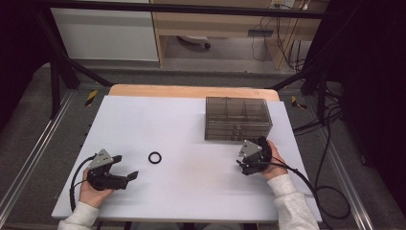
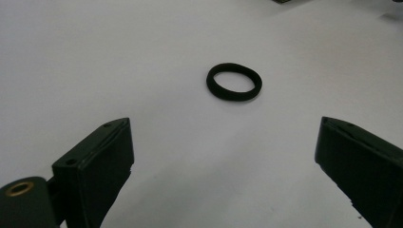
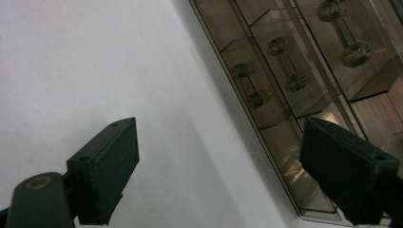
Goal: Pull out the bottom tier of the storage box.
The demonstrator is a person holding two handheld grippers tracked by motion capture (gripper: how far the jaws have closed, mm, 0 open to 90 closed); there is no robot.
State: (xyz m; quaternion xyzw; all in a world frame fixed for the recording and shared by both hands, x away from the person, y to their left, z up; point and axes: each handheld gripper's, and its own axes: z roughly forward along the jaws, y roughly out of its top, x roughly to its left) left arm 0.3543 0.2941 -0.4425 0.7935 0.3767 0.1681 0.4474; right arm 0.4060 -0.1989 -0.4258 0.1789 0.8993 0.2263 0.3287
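Small black rubber ring lies flat on white tabletop, just ahead of left gripper, jaws spread and empty; right gripper, jaws apart, empty, sits beside smoky transparent plastic drawer box.

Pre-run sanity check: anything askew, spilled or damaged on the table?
Nothing stands out. The black ring lies flat on the white table, apart from both tools. The smoky drawer box sits square near the far right edge, drawers shut. No spill or damage visible.
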